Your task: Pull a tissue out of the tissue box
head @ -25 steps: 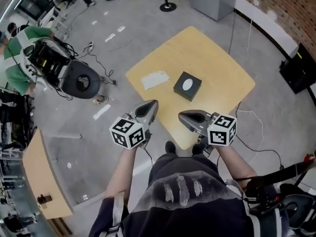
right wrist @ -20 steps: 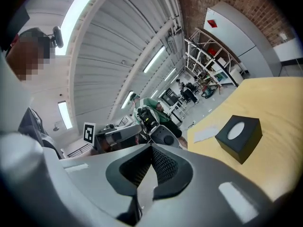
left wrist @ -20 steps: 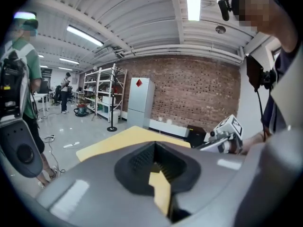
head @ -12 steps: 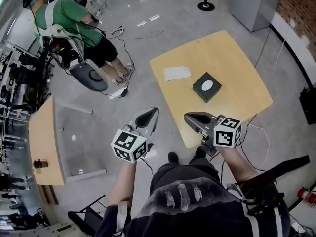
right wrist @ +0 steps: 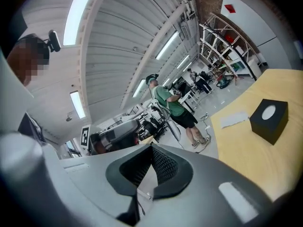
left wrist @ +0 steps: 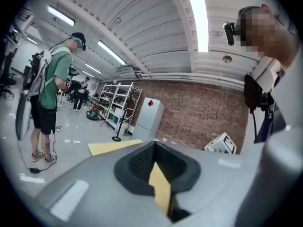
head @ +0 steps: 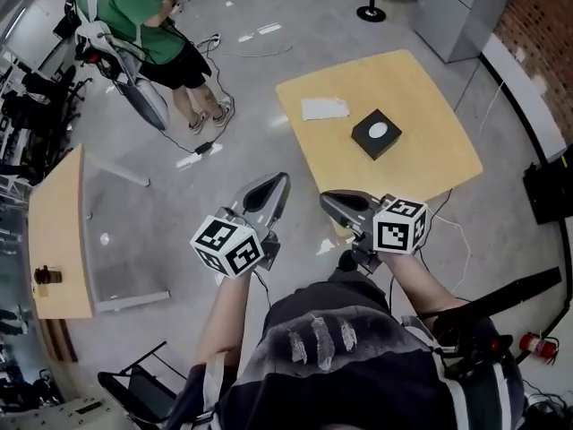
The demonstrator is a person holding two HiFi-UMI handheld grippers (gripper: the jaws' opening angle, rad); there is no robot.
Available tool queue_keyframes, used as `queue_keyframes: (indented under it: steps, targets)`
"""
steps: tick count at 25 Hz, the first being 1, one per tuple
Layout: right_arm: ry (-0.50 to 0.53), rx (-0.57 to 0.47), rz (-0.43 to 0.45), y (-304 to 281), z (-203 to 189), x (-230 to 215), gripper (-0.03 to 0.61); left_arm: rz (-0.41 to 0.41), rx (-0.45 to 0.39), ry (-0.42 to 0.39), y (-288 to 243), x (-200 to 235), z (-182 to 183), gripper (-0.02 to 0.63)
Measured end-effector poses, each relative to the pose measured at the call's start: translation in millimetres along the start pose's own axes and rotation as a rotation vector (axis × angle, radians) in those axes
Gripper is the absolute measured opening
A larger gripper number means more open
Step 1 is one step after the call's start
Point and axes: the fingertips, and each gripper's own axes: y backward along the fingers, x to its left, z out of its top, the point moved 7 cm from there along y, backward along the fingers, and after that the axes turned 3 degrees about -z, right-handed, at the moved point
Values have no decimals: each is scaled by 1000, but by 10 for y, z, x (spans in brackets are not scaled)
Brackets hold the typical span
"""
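A black tissue box (head: 376,134) with a white oval opening stands on the yellow table (head: 430,164). A white sheet (head: 324,107) lies flat to its left. My left gripper (head: 277,181) is shut and empty, held over the floor short of the table's near corner. Just over that near corner is my right gripper (head: 327,200), also shut and empty. The right gripper view shows the box (right wrist: 268,119) and sheet (right wrist: 234,118) far off to the right of its jaws. In the left gripper view only a strip of table (left wrist: 111,147) shows beyond the shut jaws.
A person in a green shirt (head: 125,7) stands at the upper left beside a chair and floor cables. A second wooden table (head: 54,240) is at the left. A grey cabinet (head: 457,7) and a stanchion base (head: 370,13) stand behind the yellow table.
The head view has swung, so the table now sits further to the upper right and the person in green is nearer. Both grippers have shifted a little and stay shut.
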Motion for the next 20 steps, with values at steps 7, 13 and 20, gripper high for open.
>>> queue_keyframes:
  steps: [7,13,20]
  targets:
    - [78,-23,-53,-263,-291,646,-2,-122,-39,133,715,-76,-181,2]
    - [110,-44,-85,-251,-646,1132,-2,-241,-67,186,1065,-136,-256,2]
    - [56,-67,-230,81,-938,1403,-2,-379,-67,278,1159,-422,-503,2]
